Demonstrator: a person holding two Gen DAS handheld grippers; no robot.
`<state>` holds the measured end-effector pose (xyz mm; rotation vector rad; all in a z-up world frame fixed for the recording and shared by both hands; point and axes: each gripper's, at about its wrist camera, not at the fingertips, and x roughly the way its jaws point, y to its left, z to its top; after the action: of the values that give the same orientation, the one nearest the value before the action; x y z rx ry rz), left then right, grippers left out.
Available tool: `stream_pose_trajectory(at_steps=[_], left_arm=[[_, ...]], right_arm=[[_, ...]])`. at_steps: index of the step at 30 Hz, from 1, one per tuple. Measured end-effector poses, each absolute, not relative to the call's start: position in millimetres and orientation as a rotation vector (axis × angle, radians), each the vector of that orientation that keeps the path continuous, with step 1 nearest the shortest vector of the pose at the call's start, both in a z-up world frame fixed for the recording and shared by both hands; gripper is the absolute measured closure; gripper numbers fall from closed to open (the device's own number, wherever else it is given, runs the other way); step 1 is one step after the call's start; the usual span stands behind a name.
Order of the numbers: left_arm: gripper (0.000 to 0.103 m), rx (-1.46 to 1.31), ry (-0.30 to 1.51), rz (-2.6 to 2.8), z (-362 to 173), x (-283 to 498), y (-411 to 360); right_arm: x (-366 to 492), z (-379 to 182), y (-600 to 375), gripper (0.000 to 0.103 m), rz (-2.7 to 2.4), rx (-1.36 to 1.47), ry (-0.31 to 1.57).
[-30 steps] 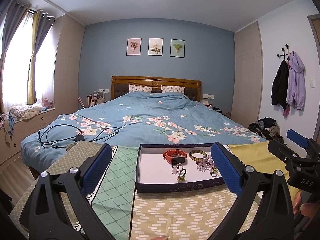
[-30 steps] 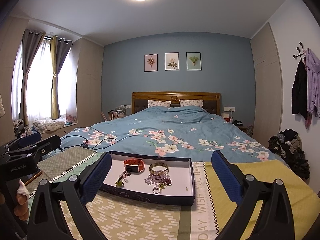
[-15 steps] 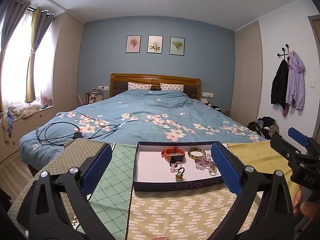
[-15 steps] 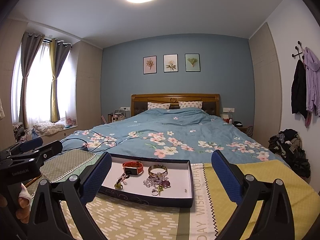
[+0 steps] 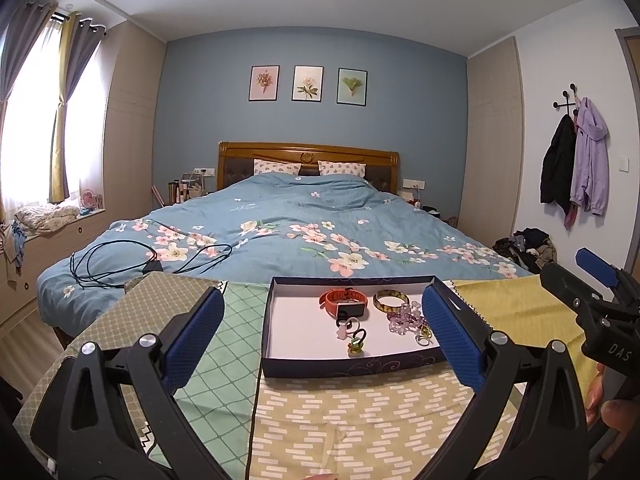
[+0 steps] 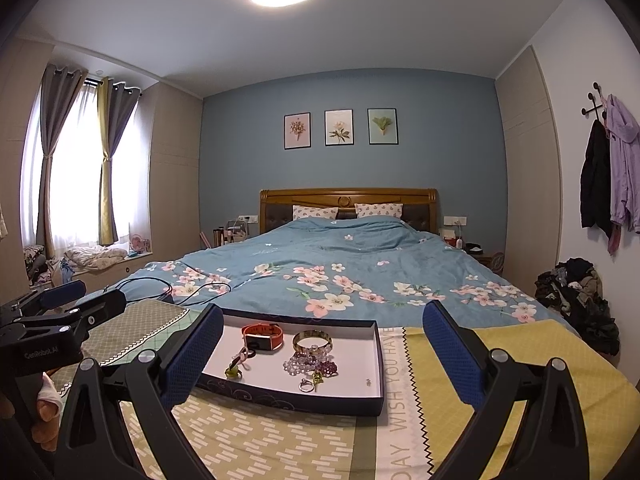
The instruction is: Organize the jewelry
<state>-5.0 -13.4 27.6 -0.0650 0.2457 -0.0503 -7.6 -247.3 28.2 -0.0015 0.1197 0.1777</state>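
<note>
- left wrist view: the left gripper (image 5: 320, 336) stands wide open with nothing between its blue pads (image 5: 450, 334); its jaws frame the tray (image 5: 352, 366) at lower centre of the frame, which reads as a lined-up, hovering pose rather than a grip.
- the jewelry all lies inside that tray, on its white floor: an orange watch (image 5: 343, 303) at the back, a gold bangle (image 5: 391, 300) just right of it, a purple bead cluster (image 5: 406, 318) by the right pad, a green ring (image 5: 355, 345) toward the front, and small rings (image 5: 423, 338) at far right.
- the pieces bunch in the tray's right half, some touching; whether this is a sorted state or a heap waiting to be sorted, i cannot tell.
- the tray sits on patterned cloths (image 5: 344, 416) over the foot of the bed (image 5: 296, 232), probably for a flat working surface.
- this view alone shows the right gripper (image 5: 588, 280) from outside, at the right edge; its jaw gap is not clear from here.
- right wrist view: the right gripper (image 6: 322, 350) is also spread wide and holds nothing; the tray (image 6: 296, 394) lies lower left of centre, partly behind the left pad.
- only here do the tray's bare right portion, a tiny earring-like speck (image 6: 367, 381), and a loose ring (image 6: 307, 386) near the front wall show plainly.
- the left gripper (image 6: 60, 312) appears at the left edge, held off the tray.
</note>
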Motion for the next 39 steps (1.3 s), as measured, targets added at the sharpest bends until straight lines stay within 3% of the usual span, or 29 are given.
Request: stream_pose_trajectory(at_steps=[39], left_arm=[[0.006, -0.061, 0.207, 0.015, 19, 10, -11]], right_arm=[[-7, 23, -244, 0.006, 0.179, -0.006, 0.048]])
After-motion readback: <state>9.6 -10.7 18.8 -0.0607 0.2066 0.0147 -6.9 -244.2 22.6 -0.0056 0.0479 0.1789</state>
